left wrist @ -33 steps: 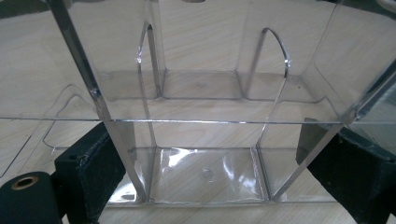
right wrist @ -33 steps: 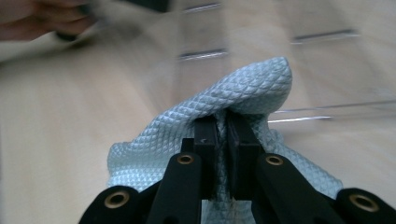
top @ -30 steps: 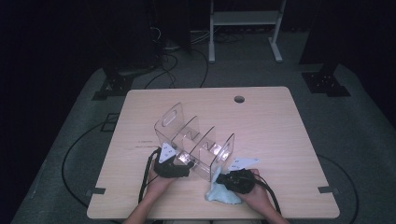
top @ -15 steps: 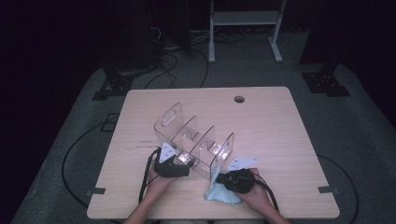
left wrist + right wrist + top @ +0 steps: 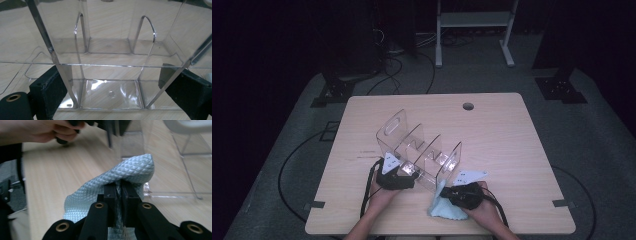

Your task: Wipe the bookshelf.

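The left gripper [image 5: 404, 172] clamped the near end of the clear, hard-walled acrylic organizer [image 5: 419, 150] standing mid-table [image 5: 512, 150]. The right gripper [image 5: 119, 186] pinched a soft, pale-blue, diamond-textured cloth [image 5: 120, 177] beside the organizer's near corner.

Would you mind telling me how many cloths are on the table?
1: a light blue cloth at the table's near edge, beside the clear acrylic organizer, clamped in the right gripper.

- The setting was a dark lab or recording studio, not a home.
- A lone wooden table [image 5: 512, 150] stood on grey floor matting [image 5: 592, 140].
- Black cables [image 5: 292, 165] trailed over the floor.
- Black stand feet [image 5: 562, 90] and a white metal frame [image 5: 472, 30] ringed the table.
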A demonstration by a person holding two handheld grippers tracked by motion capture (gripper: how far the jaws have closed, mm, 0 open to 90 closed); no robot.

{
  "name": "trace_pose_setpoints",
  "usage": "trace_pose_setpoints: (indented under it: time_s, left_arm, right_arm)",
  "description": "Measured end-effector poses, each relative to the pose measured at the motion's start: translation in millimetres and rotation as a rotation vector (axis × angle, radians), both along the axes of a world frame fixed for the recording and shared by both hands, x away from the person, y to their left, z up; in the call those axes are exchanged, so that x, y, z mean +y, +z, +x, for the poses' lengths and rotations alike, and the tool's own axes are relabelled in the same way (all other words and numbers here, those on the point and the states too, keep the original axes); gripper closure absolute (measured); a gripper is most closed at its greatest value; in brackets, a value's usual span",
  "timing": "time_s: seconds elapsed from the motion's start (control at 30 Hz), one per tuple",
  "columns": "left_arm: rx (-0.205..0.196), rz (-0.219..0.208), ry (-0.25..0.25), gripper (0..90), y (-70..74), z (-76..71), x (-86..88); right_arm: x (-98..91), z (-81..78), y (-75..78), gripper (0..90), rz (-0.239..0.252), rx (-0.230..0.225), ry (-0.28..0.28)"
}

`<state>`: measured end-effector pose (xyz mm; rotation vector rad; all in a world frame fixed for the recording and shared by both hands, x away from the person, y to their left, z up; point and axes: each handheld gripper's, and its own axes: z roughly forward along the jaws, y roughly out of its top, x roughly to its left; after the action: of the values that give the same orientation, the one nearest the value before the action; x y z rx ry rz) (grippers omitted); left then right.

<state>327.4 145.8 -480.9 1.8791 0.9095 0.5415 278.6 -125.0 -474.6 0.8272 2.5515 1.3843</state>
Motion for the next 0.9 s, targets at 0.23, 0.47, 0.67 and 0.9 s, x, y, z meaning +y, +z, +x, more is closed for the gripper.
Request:
trace_pose_setpoints:
  time_s: [0.23,0.47,0.67,0.9]
  left_arm:
    - [-0.001,-0.001,-0.005,8.0,-0.4,-0.5,0.6]
    - [0.000,0.003,-0.006,8.0,-0.4,-1.2,1.1]
    - [-0.001,0.000,-0.012,8.1,-0.5,-2.9,0.4]
    - [-0.003,-0.002,-0.008,8.0,-0.6,-3.2,-0.1]
  right_arm:
    - [-12.2,11.2,6.6,83.5,0.028,-0.017,-0.073]
    - [-5.2,-1.3,17.4,83.5,0.050,-0.037,-0.023]
    - [-14.3,4.0,26.1,83.4,0.068,-0.067,-0.060]
    - [-13.9,5.0,23.7,83.5,0.058,-0.056,-0.064]
